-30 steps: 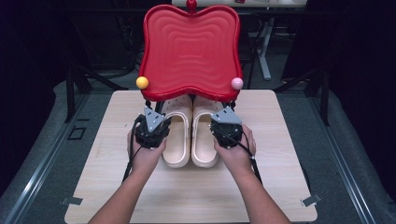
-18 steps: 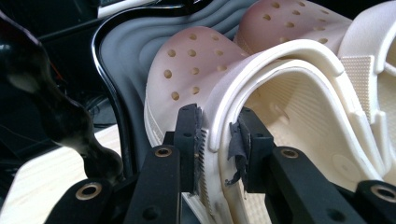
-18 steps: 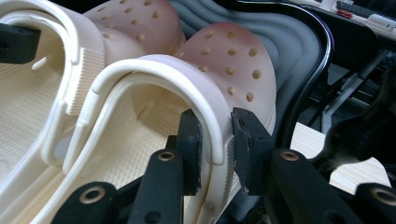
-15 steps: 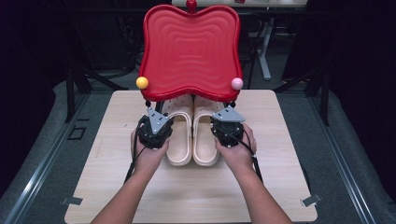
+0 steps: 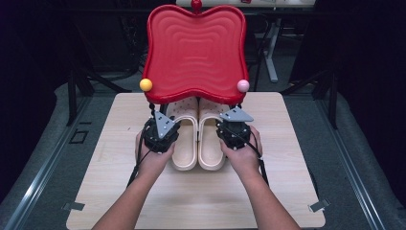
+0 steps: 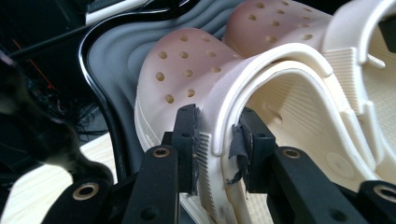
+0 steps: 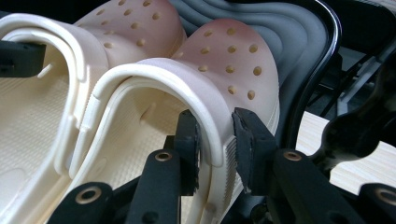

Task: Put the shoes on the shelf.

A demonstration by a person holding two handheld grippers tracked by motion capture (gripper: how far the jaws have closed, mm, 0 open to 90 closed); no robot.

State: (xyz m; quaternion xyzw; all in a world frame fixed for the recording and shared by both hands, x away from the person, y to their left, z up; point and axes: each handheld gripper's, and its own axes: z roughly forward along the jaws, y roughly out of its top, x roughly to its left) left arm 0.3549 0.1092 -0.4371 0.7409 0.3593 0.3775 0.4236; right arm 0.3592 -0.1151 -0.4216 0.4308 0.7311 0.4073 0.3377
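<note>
Cream perforated foam clogs, one pair, lie side by side on the pale wooden surface (image 5: 119, 191) in the high view: the left clog (image 5: 186, 143) and the right clog (image 5: 210, 143), toes tucked beneath a glossy red scalloped plastic tray (image 5: 196, 52) raised on a stand. A yellow ball (image 5: 146, 85) and a pink ball (image 5: 243, 86) sit at the tray's near corners. The left gripper (image 5: 160, 132) sits at the left clog's outer edge, the right gripper (image 5: 233, 130) at the right clog's outer edge.

Left gripper view: the left gripper's (image 6: 217, 140) jaws are clenched on the left clog's (image 6: 196, 74) upper rim.

Right gripper view: the right gripper's (image 7: 215, 140) jaws pinch the right clog's (image 7: 224, 60) upper rim.
</note>
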